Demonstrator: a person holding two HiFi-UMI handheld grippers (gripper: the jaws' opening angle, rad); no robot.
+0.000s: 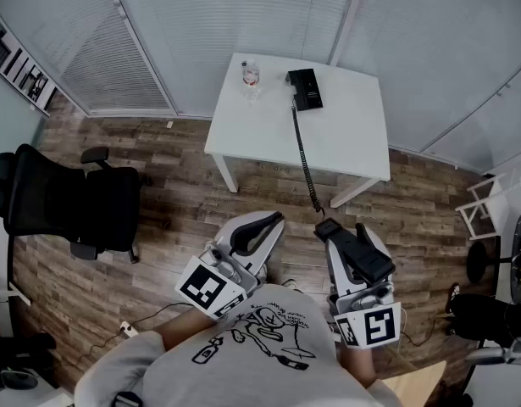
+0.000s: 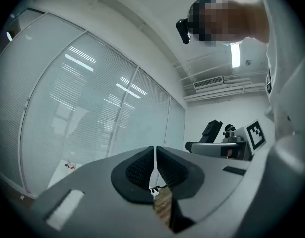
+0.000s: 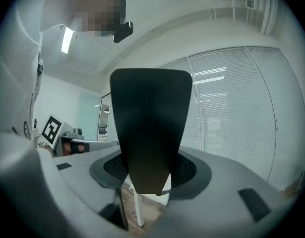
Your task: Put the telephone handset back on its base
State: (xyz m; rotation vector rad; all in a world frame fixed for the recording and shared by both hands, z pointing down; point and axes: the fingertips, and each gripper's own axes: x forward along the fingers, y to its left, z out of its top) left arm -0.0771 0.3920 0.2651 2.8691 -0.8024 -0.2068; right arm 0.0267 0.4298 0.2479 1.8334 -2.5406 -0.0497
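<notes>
Right tool (image 3: 152,176): clamped on black handset (image 3: 152,128). Left tool (image 2: 155,158): shut, empty. Coiled cord (image 1: 302,151): runs to base (image 1: 304,89) on white desk (image 1: 349,134).

bare floor (image 1: 184,185) before table (image 1: 345,121), bottle (image 1: 251,75) beside base (image 1: 305,90)

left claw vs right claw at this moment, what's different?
Left claw is shut and empty; right claw stands wide, clamped on the black handset. A coiled cord runs from the right claw's handset to the base; nothing links the left claw to it. Both point level, short of the white table.
</notes>
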